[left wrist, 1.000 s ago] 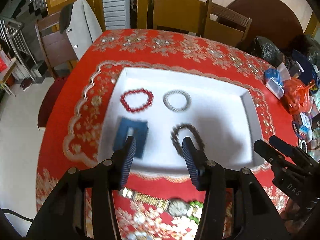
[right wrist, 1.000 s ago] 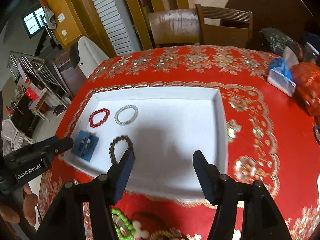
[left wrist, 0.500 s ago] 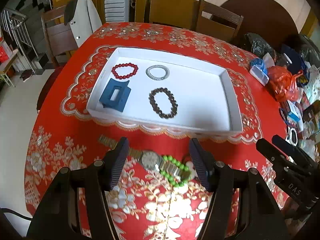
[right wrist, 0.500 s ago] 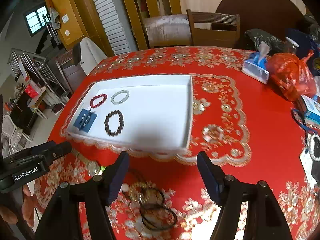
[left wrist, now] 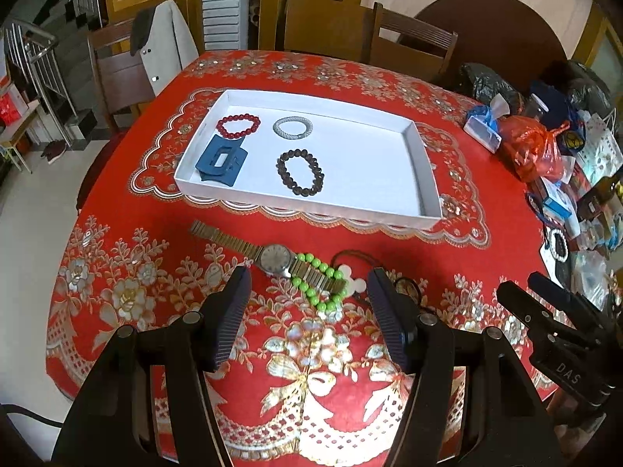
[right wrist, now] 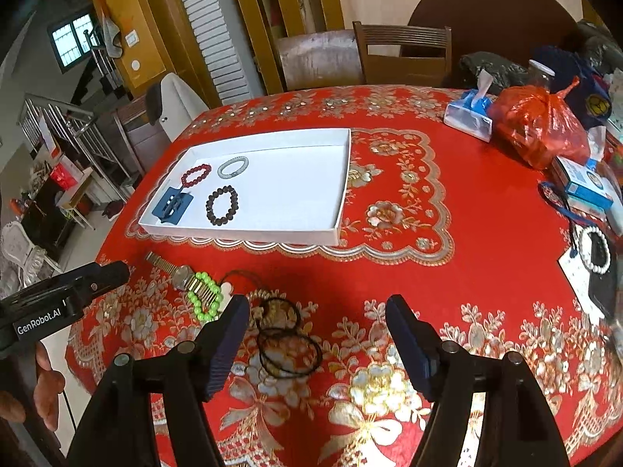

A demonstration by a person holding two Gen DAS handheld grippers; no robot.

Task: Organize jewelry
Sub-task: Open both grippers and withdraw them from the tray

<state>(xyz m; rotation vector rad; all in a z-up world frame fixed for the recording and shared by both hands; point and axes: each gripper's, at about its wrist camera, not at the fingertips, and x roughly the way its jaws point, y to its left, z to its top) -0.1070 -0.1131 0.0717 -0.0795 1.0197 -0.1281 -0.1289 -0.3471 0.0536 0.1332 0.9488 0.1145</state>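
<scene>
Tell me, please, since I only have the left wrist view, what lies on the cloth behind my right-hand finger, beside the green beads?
Observer: Several black cord loops lie there, overlapping, flat on the red tablecloth.
Operator: Is the right hand-held gripper holding them?
Observer: No. The right hand-held gripper is open. Its jaws have just been opening, with nothing between the pads, and the loops show on the cloth between its fingers.
Operator: Is anything else close to them?
Observer: A thinner brown loop lies just beyond them, nearer the green bead bracelet. I cannot tell whether it is joined to them.
</scene>
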